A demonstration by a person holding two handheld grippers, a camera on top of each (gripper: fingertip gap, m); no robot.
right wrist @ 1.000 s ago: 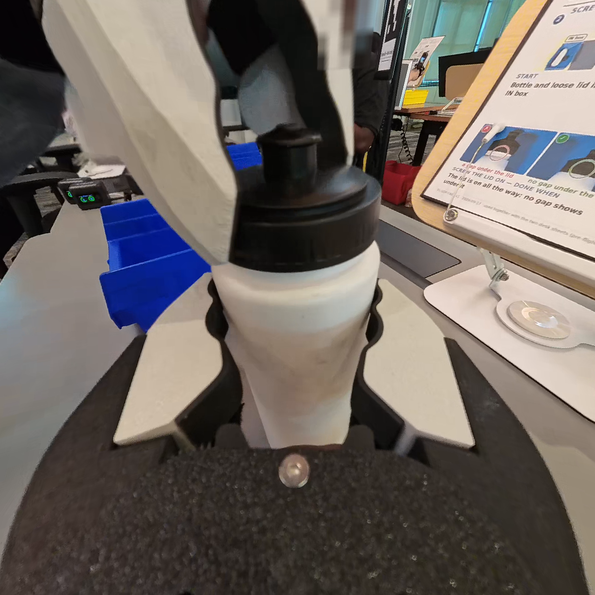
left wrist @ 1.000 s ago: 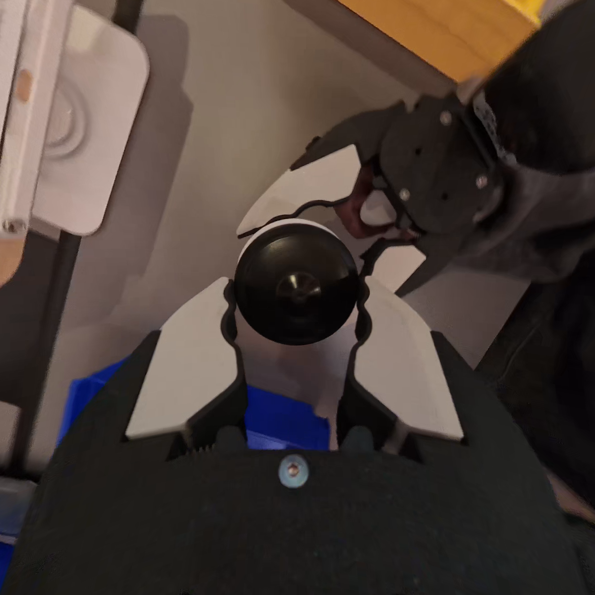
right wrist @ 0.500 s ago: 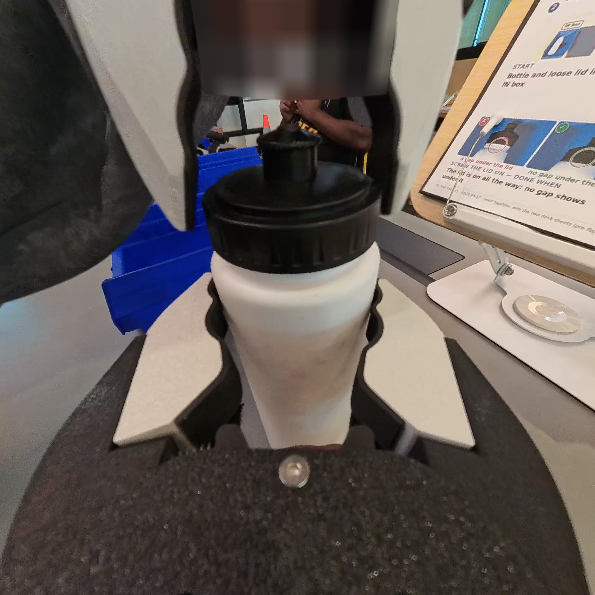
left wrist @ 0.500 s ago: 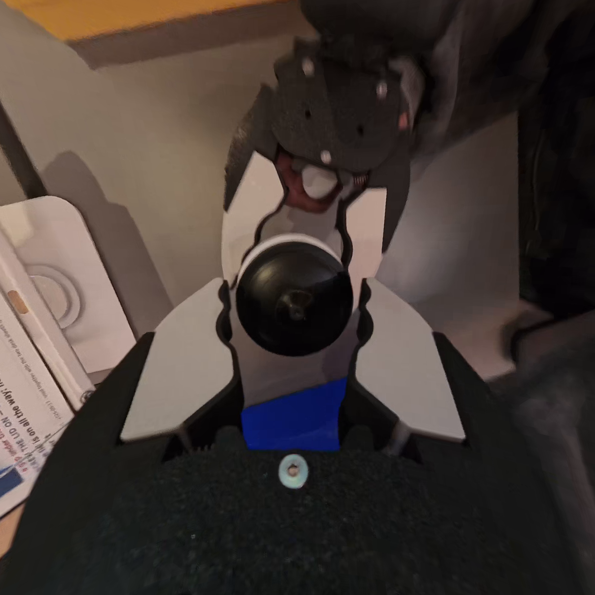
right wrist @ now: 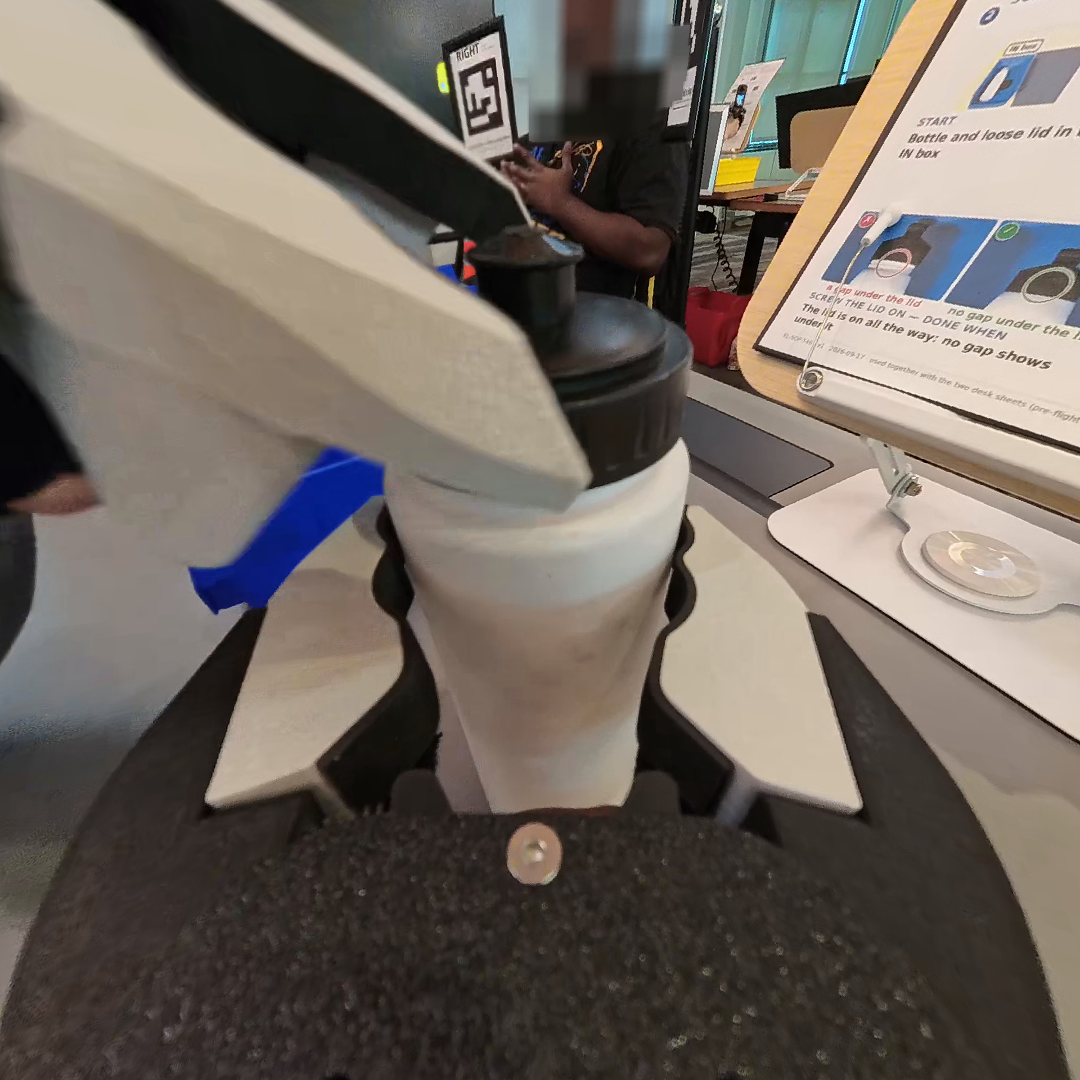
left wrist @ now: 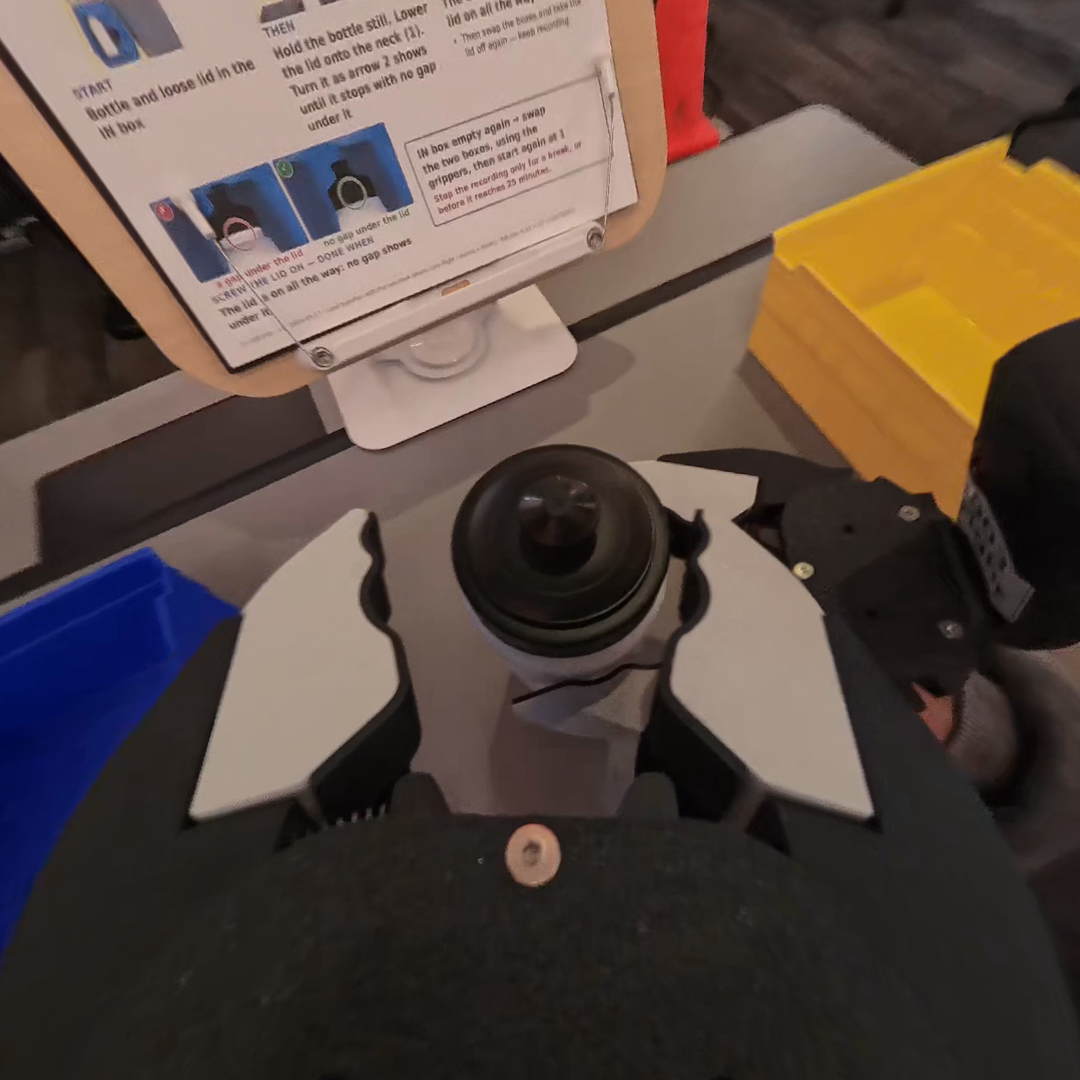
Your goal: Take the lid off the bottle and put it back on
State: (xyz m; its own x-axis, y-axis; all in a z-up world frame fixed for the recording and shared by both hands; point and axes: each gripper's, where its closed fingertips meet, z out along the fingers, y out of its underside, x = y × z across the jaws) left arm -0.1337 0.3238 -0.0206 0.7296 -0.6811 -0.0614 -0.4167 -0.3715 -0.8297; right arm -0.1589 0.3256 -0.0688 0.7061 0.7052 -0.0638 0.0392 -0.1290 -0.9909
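Centrally, bottle point(right wrist: 543, 590): white, upright, lid on, above the grey surface point(left wrist: 672, 374).
Lid point(left wrist: 560, 546): black, with a spout; seated on the bottle neck.
Right hand-held gripper point(right wrist: 535, 584): clamped on the bottle body, one finger on each side.
Left hand-held gripper point(left wrist: 535, 578): fingers spread, wider than the lid; the lid lies between them, nearer the right finger point(left wrist: 754, 660); contact cannot be told.
Blue bin point(left wrist: 87, 660): at the left, beside the bottle.
Yellow bin point(left wrist: 911, 292): at the right rear.
Instruction board point(left wrist: 350, 175): on a white stand point(left wrist: 450, 380) behind the bottle.
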